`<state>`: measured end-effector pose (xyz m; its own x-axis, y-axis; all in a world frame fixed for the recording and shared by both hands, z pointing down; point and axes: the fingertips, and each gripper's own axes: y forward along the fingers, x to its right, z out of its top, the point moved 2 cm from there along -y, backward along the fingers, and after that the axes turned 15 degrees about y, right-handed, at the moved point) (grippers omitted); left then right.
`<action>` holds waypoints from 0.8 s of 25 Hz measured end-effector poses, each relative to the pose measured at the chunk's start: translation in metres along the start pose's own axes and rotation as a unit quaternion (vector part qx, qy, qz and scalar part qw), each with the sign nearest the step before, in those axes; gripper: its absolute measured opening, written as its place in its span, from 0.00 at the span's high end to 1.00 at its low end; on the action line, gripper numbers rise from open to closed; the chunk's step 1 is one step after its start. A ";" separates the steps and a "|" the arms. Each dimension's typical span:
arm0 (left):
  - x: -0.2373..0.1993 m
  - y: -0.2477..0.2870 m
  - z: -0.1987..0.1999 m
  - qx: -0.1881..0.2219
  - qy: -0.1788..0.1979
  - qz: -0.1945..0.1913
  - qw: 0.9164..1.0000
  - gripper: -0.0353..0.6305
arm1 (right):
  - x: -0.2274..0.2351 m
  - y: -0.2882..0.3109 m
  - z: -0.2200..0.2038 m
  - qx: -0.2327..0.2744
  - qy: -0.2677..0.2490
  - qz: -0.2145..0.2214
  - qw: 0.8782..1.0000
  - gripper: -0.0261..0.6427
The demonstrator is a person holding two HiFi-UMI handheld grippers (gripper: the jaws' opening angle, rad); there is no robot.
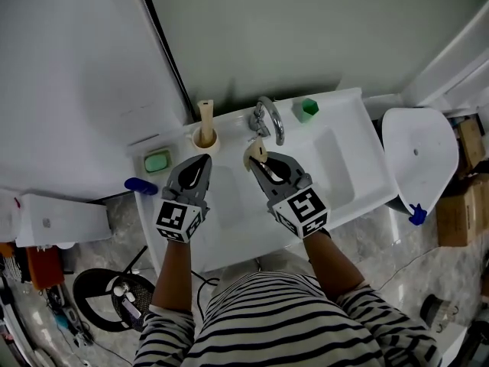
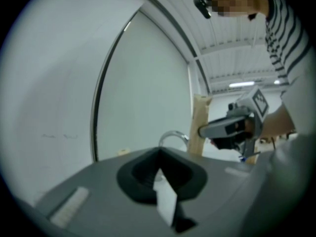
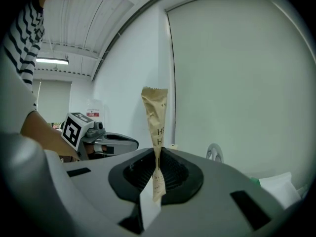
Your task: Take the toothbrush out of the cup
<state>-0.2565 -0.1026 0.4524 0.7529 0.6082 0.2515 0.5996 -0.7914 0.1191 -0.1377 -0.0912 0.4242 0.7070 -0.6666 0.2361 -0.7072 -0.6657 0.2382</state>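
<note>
The right gripper's (image 1: 258, 162) jaws are gripping a light, probably stiff paper-wrapped toothbrush (image 3: 155, 112) low on its likely slippery wrapper, upright beside the faucet (image 1: 269, 118) at the sink's (image 1: 344, 159) back edge, while the left gripper's (image 1: 204, 160) jaws are sitting clenched, empty.

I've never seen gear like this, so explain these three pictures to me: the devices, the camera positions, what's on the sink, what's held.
No robot: a person in a striped shirt holds a grey two-jaw gripper in each hand. One picture looks down from the person's head; the others come from cameras on each gripper. Below is a white washbasin with a chrome tap, a cream cup holding a tan wrapped stick, and a small green cup. The right gripper pinches a tan paper-wrapped toothbrush; the left gripper is shut, empty.
</note>
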 end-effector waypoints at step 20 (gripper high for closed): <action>-0.005 0.021 -0.004 -0.027 0.002 0.010 1.000 0.81 | 0.011 -0.011 0.008 0.006 0.001 0.005 1.000 0.92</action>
<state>-0.2483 -0.1227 0.4573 0.7628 0.5926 0.2589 0.5691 -0.8052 0.1664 -0.1221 -0.0942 0.4170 0.6999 -0.6729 0.2396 -0.7142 -0.6628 0.2250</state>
